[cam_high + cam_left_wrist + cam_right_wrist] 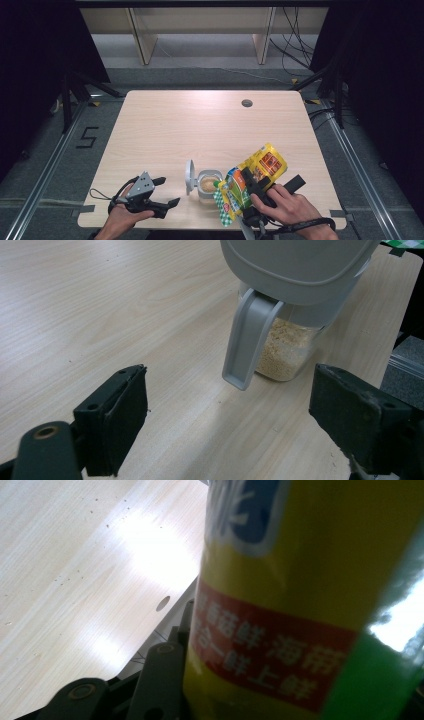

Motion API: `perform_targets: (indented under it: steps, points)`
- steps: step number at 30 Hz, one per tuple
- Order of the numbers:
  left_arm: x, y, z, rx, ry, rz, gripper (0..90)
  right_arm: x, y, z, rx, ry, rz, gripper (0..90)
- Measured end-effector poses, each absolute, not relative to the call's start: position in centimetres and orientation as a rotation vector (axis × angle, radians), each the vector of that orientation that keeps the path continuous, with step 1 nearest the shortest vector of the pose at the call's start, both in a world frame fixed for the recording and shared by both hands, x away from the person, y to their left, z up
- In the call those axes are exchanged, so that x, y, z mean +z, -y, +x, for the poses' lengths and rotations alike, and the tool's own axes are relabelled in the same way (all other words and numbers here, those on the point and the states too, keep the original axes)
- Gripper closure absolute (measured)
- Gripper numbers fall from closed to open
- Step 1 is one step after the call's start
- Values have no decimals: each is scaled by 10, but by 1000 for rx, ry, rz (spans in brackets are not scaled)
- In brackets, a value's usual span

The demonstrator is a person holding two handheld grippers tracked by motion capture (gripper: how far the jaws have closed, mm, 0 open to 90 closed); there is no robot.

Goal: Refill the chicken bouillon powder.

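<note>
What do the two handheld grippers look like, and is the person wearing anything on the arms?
Both grippers, left and right, are black with flat black jaw pads. The left one carries a grey three-cornered plate and a thin black looped cable. Forearms are bare; a black strap circles the right wrist.

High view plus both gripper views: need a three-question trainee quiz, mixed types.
1. True or false: the clear plastic container of tan granules has its grey flip lid open.
2. Which gripper holds the yellow and green printed foil pouch? A left gripper B right gripper
3. Fill in: the left gripper's jaws are ____.

Key: 1 true; 2 B; 3 open, with nothing between them.
</note>
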State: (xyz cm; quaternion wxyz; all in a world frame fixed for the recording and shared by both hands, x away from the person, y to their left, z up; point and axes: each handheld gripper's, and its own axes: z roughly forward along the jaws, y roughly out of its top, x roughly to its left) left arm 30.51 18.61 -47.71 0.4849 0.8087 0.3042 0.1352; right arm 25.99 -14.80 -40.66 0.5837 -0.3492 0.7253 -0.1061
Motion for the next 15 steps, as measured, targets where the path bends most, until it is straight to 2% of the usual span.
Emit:
perform_targets:
  steps: [15]
  points:
    - [-477,-187,305,337,-737,1983,152,-409,150,259,-240,-1699,-805,667]
